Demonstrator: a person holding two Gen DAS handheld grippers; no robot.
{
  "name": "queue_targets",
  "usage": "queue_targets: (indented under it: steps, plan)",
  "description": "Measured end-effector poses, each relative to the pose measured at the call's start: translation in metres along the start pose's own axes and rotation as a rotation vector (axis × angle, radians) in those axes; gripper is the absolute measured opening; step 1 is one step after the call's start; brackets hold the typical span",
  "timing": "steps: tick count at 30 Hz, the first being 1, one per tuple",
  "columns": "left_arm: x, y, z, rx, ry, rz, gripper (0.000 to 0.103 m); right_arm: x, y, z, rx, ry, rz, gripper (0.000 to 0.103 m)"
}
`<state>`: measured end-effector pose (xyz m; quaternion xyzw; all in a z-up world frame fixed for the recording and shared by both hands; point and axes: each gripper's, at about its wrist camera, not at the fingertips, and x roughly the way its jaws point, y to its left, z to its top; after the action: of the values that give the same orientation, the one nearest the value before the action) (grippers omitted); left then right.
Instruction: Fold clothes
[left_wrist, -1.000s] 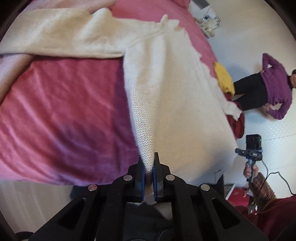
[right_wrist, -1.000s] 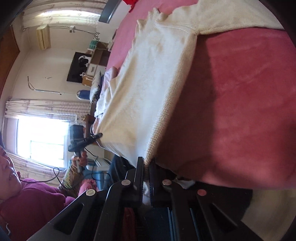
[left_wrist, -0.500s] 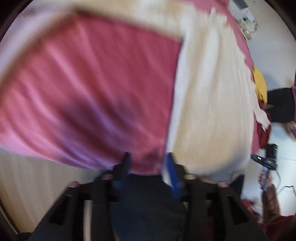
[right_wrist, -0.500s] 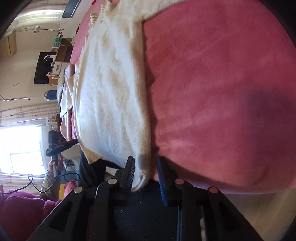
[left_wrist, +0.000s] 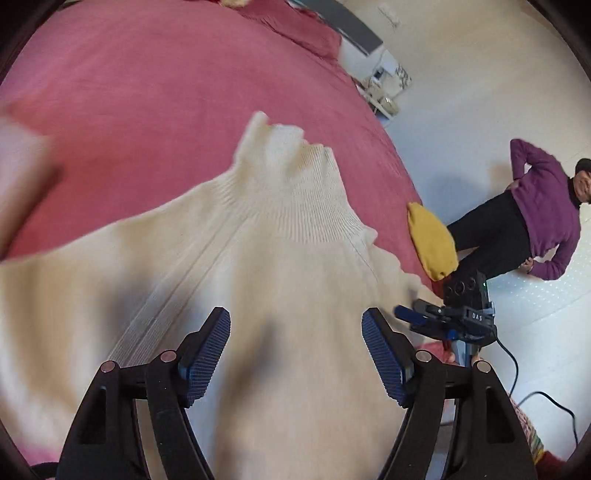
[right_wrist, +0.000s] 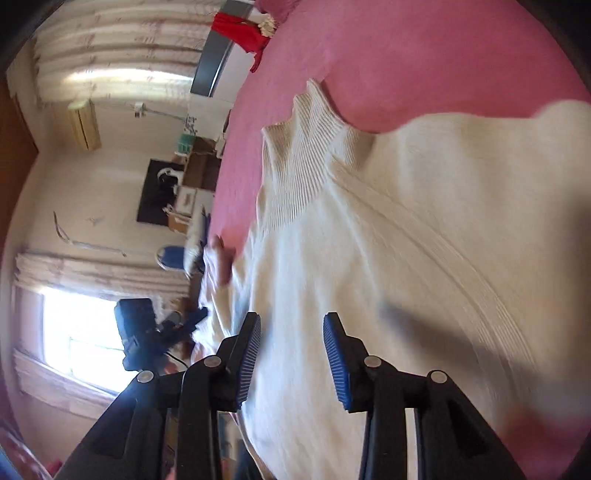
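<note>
Evidently a fold is just laid: left claw (left_wrist: 295, 350) and right claw (right_wrist: 291, 354), jaws just opened, hover spread and empty over the cream sweater (left_wrist: 288, 229) on the bed (left_wrist: 147, 92); next, likely regrasp an edge.

A cream knitted sweater (left_wrist: 280, 280) is seen spread flat on a pink bedspread (left_wrist: 147, 103). Its ribbed high collar is pointed toward one o'clock in the left wrist view and toward eleven o'clock in the right wrist view (right_wrist: 388, 258). Raised rib lines are seen running diagonally from the collar. The fabric is partly blurred.
</note>
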<state>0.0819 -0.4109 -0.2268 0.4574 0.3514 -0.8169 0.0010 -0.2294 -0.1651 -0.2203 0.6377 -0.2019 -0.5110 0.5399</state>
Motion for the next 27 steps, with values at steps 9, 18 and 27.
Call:
queue_targets:
  steps: [9, 18, 27]
  plan:
    - [0.073, 0.025, 0.052, -0.008, 0.004, -0.008, 0.075, 0.035, -0.041, 0.084, 0.081, -0.102, 0.102, 0.034]
    - [0.031, 0.033, 0.052, 0.045, -0.077, 0.111, 0.075, -0.031, -0.036, 0.097, 0.005, -0.305, -0.066, 0.039]
    - [-0.063, 0.035, -0.058, 0.039, -0.122, 0.113, 0.075, -0.006, -0.005, 0.03, -0.023, -0.281, -0.175, 0.04]
